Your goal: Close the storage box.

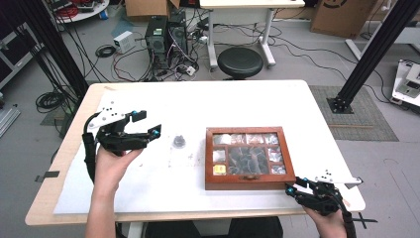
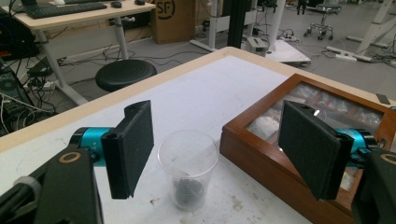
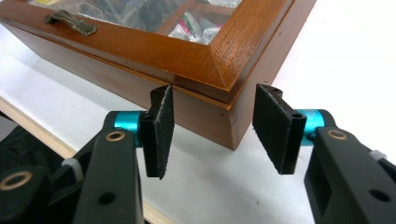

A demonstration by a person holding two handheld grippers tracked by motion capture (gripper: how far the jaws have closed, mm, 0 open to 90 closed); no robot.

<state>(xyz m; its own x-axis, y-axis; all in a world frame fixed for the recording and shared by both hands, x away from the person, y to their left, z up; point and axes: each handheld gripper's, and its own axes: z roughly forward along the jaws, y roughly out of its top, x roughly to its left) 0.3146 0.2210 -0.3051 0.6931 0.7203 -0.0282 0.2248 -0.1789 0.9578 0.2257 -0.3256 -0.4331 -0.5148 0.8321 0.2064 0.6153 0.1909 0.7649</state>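
High view: left tongs (image 1: 146, 123) spread at nine o'clock of plastic cup (image 1: 179, 142), wooden box (image 1: 249, 157) at its three o'clock on the table (image 1: 208, 101).
Left gripper view: cup between spread pads, untouched.
Right gripper view: right tongs (image 3: 219, 128) parted, framing box corner, apart.

left tool (image 1: 146, 124): black, teal pins | right tool (image 1: 295, 186): black, grey plate
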